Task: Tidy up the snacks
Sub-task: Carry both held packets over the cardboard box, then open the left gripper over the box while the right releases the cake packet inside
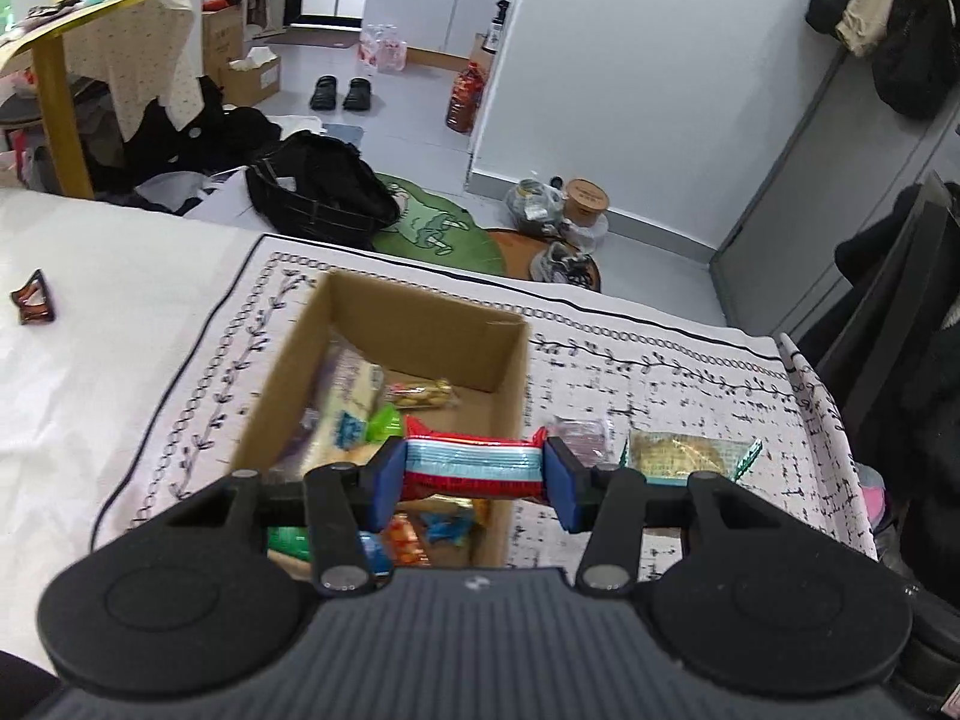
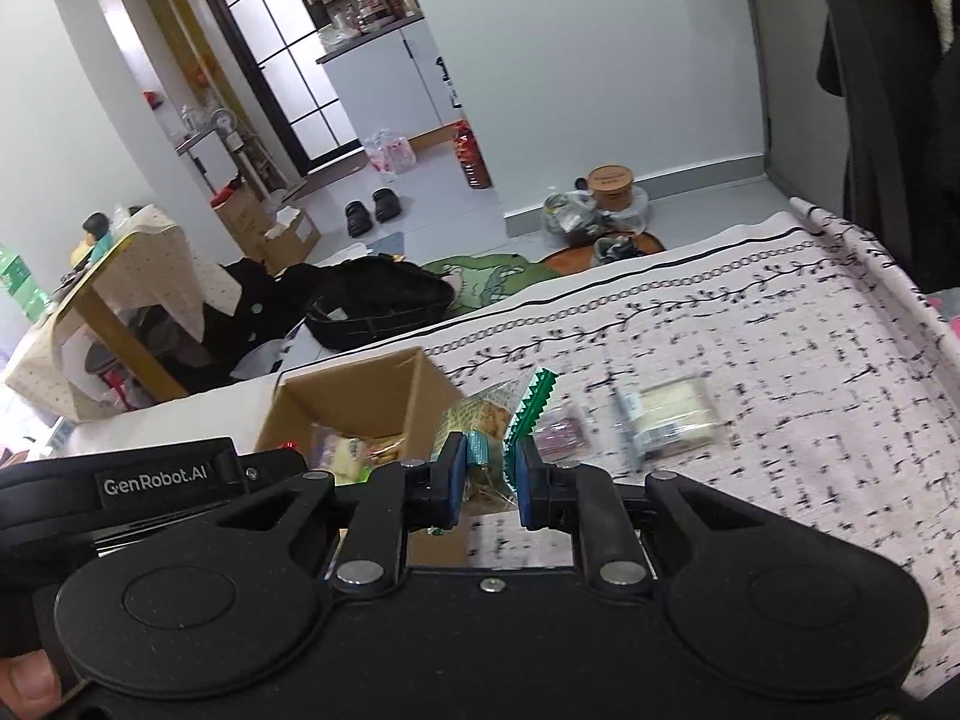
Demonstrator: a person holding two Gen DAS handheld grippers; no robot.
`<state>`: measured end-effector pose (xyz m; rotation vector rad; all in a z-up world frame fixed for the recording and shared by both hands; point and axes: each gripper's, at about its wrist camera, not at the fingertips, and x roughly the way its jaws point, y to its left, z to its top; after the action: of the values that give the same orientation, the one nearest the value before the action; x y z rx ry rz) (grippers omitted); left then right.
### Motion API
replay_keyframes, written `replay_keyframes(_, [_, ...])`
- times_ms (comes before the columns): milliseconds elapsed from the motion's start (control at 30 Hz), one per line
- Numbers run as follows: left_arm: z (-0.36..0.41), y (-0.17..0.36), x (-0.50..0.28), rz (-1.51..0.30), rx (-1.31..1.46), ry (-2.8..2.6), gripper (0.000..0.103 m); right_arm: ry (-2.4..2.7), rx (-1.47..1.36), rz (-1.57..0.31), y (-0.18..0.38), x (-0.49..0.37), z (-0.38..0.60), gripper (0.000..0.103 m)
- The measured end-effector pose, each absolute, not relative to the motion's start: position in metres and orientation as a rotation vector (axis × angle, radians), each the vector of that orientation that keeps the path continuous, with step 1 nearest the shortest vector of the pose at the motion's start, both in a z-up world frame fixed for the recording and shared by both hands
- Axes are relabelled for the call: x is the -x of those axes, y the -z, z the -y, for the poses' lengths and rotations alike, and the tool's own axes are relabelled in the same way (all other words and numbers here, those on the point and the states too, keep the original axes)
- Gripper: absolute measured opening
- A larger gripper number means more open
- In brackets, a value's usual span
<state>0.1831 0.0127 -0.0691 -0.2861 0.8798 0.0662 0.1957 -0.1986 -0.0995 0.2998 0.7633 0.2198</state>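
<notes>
Snacks sat in an open cardboard box [image 1: 414, 330] just ahead of and below the left claw [image 1: 474, 471], which pinched a red-and-blue wafer bar [image 1: 474, 468] crosswise between its blue pads, above the box's right wall. Inside the box lay a pale packet [image 1: 354, 396], a biscuit pack [image 1: 420, 393] and a few bright wrappers nearer the claw. Right of the left claw, outside the box, a purple packet [image 1: 579, 432] and a clear biscuit bag with green edges [image 1: 684, 450] showed over the patterned cloth [image 1: 690, 384] covering the bench.

The right claw [image 2: 491, 480] was closed on that green-edged bag [image 2: 486, 420], its serrated end sticking up past the pads. The box [image 2: 360, 396] stood just left of this claw, very close to the bag. Ahead and to the right, a purple packet [image 2: 561, 435] and a clear tray pack [image 2: 675, 414] lay blurred on the cloth [image 2: 780, 360]. Far left of the left claw, a brown hair clip [image 1: 34, 298] rested on white sheeting. A thumb [image 2: 27, 690] showed at the lower left corner.
</notes>
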Motion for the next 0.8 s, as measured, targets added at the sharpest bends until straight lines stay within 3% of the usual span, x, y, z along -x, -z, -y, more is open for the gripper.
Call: replay_keyframes(800, [-0.091, 0.074, -0.181, -0.904, 0.380, -0.157, 0.049, -0.375, -0.279, -0.831, 0.101, -0.204, 0.119, 0.020])
